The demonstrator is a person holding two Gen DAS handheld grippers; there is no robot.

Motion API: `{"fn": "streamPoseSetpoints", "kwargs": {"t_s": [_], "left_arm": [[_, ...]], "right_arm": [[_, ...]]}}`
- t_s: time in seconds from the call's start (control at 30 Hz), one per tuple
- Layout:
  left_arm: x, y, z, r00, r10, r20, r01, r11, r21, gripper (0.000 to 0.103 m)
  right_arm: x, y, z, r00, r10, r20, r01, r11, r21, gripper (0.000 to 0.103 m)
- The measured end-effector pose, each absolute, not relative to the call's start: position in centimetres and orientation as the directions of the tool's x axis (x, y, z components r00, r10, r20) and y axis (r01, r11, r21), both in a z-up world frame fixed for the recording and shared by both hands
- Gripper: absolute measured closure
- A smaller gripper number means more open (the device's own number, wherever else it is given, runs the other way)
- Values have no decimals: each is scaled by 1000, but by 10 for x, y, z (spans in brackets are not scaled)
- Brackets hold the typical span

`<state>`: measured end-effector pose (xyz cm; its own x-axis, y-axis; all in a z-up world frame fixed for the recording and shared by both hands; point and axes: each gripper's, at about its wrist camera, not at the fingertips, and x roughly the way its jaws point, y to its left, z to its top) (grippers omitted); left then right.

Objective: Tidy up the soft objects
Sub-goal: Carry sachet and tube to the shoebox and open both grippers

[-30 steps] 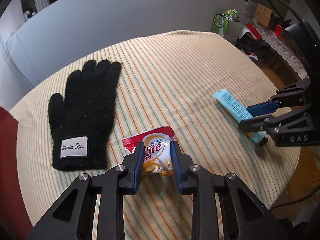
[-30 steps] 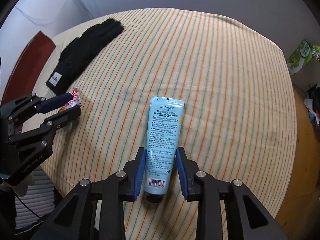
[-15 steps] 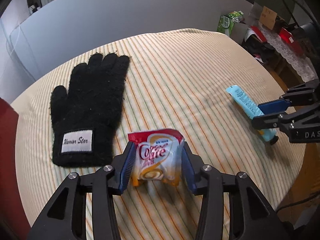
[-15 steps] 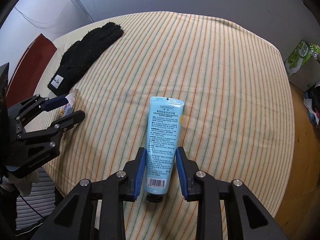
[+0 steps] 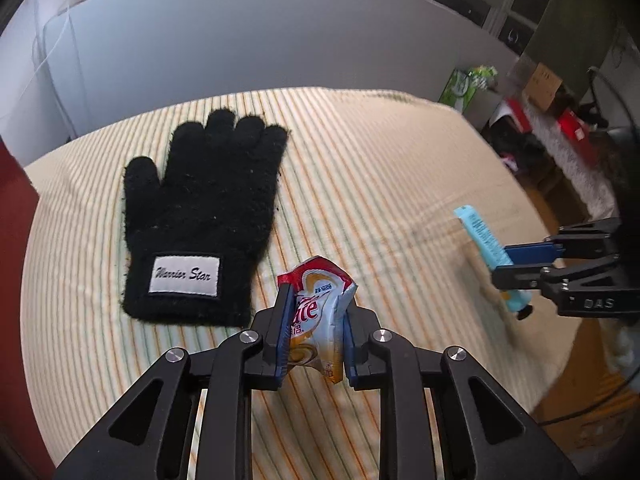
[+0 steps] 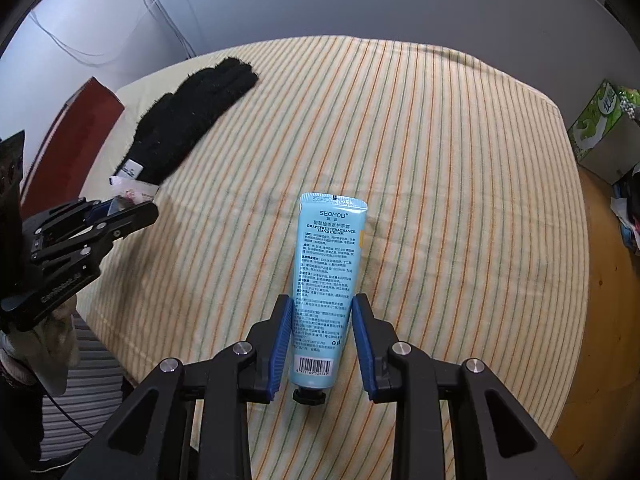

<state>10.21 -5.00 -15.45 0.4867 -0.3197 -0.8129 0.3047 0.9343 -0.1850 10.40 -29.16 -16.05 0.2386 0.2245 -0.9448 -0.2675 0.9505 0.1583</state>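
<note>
A crumpled red-and-white coffee creamer sachet (image 5: pixel 320 292) stands on edge between the blue pads of my left gripper (image 5: pixel 316 304); the jaws are closing and squeeze it, just right of the cuff of a black fuzzy glove (image 5: pixel 200 208). The glove lies flat on the striped tablecloth (image 6: pixel 440 160). My right gripper (image 6: pixel 322 300) is shut on the lower part of a light blue hand cream tube (image 6: pixel 328 248), black cap toward me. The right wrist view shows the left gripper (image 6: pixel 134 206) and sachet (image 6: pixel 132 188) beside the glove (image 6: pixel 188 120). The left wrist view shows the right gripper (image 5: pixel 502 264) holding the tube (image 5: pixel 480 236).
A dark red panel (image 6: pixel 72 136) stands off the table's left edge. A green carton (image 6: pixel 596 124) sits on the floor beyond the far right corner, with clutter (image 5: pixel 560 128) behind it. A person's striped clothing (image 6: pixel 88 368) shows at the near left edge. A grey wall rises behind.
The left gripper opened around the sachet, then closed again, crumpling it upright. It has also shifted toward the glove. The right gripper and tube stay as they were.
</note>
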Motion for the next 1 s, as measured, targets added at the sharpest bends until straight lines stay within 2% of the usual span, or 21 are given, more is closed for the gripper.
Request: {"fn": "streamPoseSetpoints", "kwargs": {"t_s": [0.33, 0.47, 0.73, 1.0], "left_arm": [[86, -19, -110, 562, -351, -749, 291, 932, -218, 83], [80, 8, -84, 617, -327, -716, 261, 943, -206, 83], [67, 100, -41, 703, -239, -670, 143, 970, -196, 83], [64, 185, -27, 741, -73, -667, -17, 992, -128, 83]], "right_arm": [[103, -273, -115, 305, 272, -912, -304, 936, 178, 75], [114, -247, -88, 339, 304, -890, -349, 920, 181, 76], [148, -155, -35, 382, 408, -830, -483, 853, 197, 75], [184, -29, -2, 343, 509, -789, -614, 758, 222, 75]]}}
